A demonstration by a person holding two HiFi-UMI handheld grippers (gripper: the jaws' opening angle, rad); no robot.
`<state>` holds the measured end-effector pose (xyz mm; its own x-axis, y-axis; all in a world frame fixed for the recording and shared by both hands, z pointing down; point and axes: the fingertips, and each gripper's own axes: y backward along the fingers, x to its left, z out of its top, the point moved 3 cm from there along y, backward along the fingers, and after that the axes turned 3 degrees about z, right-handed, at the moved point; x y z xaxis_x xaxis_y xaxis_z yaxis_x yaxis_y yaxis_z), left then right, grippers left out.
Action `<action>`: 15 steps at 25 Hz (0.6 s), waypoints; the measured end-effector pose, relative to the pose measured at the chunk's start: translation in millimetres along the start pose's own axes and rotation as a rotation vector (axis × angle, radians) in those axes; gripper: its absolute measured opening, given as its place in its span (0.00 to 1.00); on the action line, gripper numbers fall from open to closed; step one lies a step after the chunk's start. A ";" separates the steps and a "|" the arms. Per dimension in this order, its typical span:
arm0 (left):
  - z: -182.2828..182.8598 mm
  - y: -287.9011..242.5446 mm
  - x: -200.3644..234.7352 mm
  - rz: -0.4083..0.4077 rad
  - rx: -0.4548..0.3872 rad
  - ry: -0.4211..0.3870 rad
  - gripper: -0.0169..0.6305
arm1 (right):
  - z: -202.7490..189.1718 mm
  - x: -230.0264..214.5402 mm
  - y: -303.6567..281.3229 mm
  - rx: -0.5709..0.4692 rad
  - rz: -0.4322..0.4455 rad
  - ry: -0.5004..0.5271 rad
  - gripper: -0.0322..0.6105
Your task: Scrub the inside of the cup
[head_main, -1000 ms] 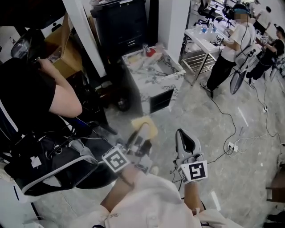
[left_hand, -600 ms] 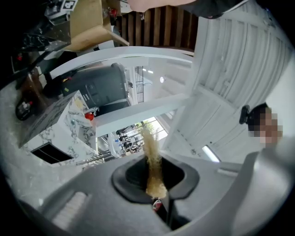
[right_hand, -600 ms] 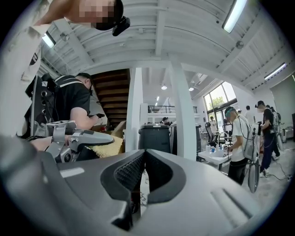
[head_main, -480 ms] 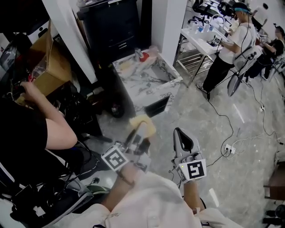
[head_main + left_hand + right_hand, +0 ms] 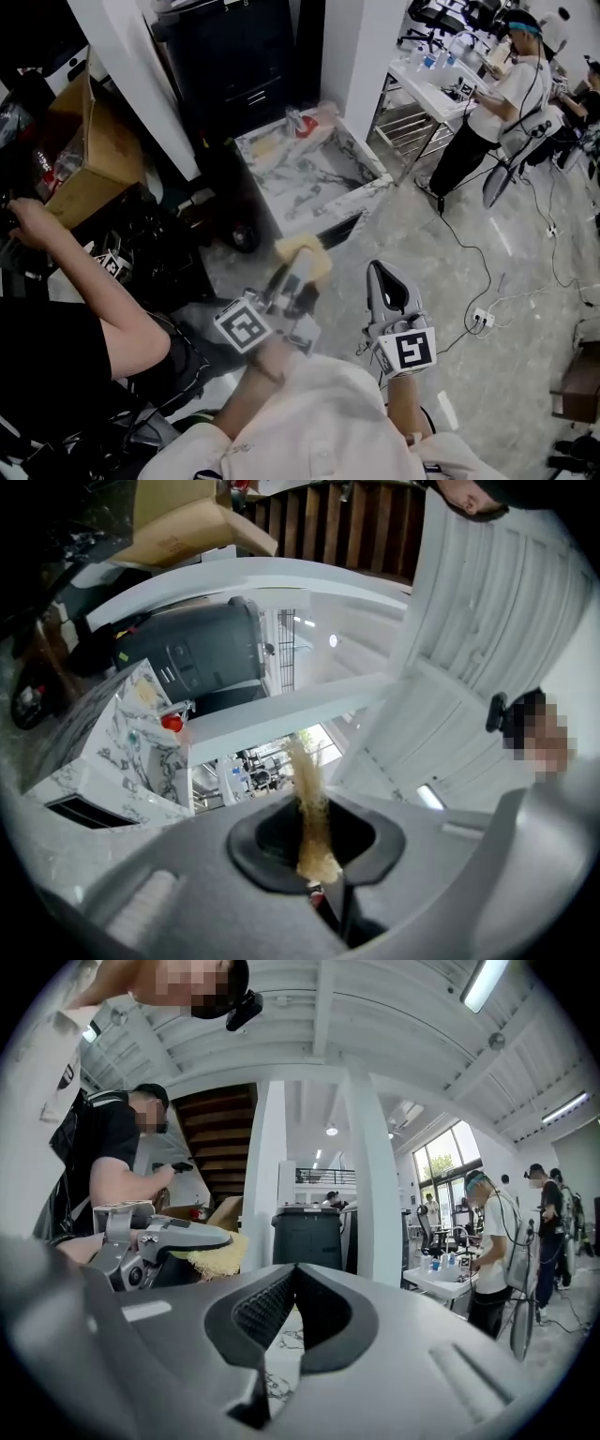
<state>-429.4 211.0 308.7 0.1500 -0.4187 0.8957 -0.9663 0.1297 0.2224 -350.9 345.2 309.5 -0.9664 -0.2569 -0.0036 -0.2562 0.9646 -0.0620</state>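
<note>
A grey-white marbled floor (image 5: 422, 234) fills the room under you, and a low table with a white marble-patterned top (image 5: 314, 173) stands in the upper middle of the head view. A tall black cabinet (image 5: 239, 56) is behind it and a white pillar (image 5: 367, 47) just to its right. On the table's far end, near the top of the frame, a small pale upright thing (image 5: 292, 116) stands just beside a small red thing (image 5: 306, 125). This pale thing may be the cup, but it is too small to tell. Both are well apart from your tools.

Your left gripper (image 5: 292, 277), in the lower middle of the head view, is clamped on a flat yellow sponge (image 5: 302, 255) that sticks out past its tips toward the table. In the left gripper view the sponge (image 5: 309, 808) shows edge-on, pinched between the dark pads of the left gripper (image 5: 314, 834).

Your right gripper (image 5: 386, 279), just right of it, has its jaws pressed together with nothing between them. The right gripper view shows the right gripper (image 5: 292, 1283) with its ribbed pads meeting.

A seated person in a black shirt (image 5: 56, 347) fills the left edge, reaching toward a brown cardboard box (image 5: 94, 155) at the upper left. At the upper right a person in a white shirt (image 5: 497, 103) stands at a white table (image 5: 427, 84).
</note>
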 end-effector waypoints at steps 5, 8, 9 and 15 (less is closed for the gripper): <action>10.4 -24.5 18.0 0.003 0.020 0.012 0.06 | -8.0 -16.0 -24.3 0.023 -0.017 -0.010 0.05; 16.2 -40.4 23.7 0.004 0.029 0.011 0.06 | -8.4 -28.4 -37.7 0.030 -0.022 -0.017 0.05; 18.6 -46.4 25.6 0.003 0.029 0.011 0.06 | -7.4 -32.9 -42.3 0.030 -0.022 -0.018 0.05; 26.0 -78.4 44.1 0.016 0.013 0.025 0.06 | -12.6 -62.0 -71.5 0.032 -0.003 -0.029 0.05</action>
<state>-352.5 159.0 320.8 0.1396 -0.3942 0.9084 -0.9713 0.1241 0.2031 -272.9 293.0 326.8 -0.9645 -0.2621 -0.0324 -0.2582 0.9616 -0.0935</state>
